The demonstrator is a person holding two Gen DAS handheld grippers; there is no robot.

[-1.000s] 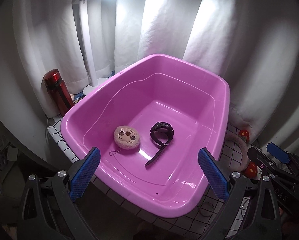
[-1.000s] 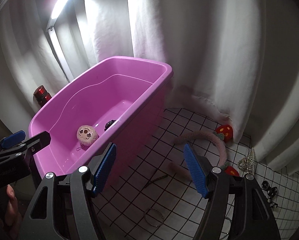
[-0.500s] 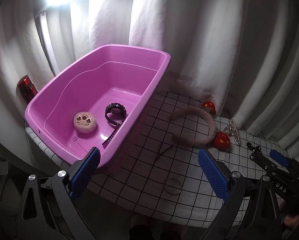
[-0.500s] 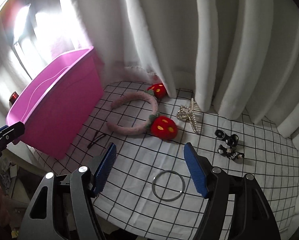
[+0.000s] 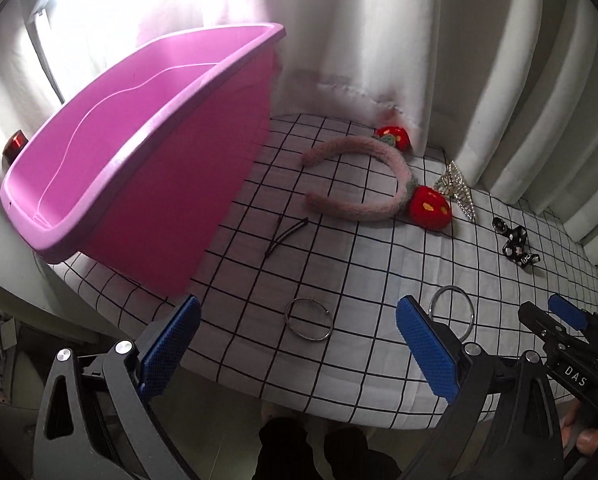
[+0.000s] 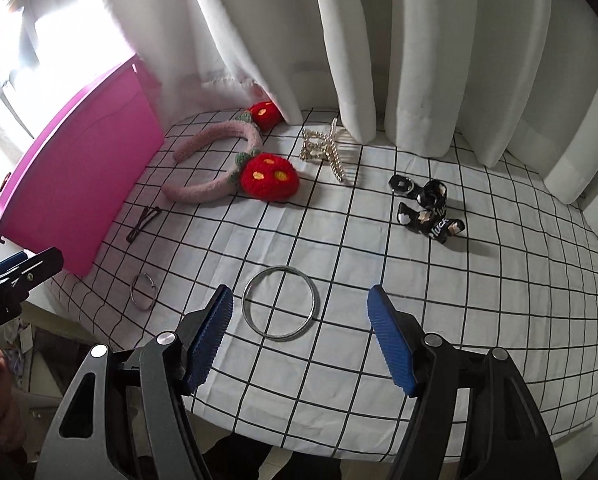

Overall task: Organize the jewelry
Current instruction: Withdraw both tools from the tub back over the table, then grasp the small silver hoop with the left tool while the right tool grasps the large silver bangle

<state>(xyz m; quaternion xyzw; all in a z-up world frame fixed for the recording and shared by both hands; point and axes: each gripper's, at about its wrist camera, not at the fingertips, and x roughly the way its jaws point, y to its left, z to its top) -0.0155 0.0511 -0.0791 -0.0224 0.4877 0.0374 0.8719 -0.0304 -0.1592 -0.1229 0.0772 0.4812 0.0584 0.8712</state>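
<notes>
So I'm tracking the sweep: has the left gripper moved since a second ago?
Yes. The left gripper has swung right, off the pink tub, and now hangs open over the small ring on the checked cloth.

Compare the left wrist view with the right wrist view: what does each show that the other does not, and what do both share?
Only the left wrist view shows the inside of the pink tub and a red object behind it. Only the right wrist view shows the big ring whole, unhidden; in the left view a finger covers part of it. Both show the strawberry headband, the pearl claw clip, the black hair tie, the small ring and the black hairpin.
</notes>
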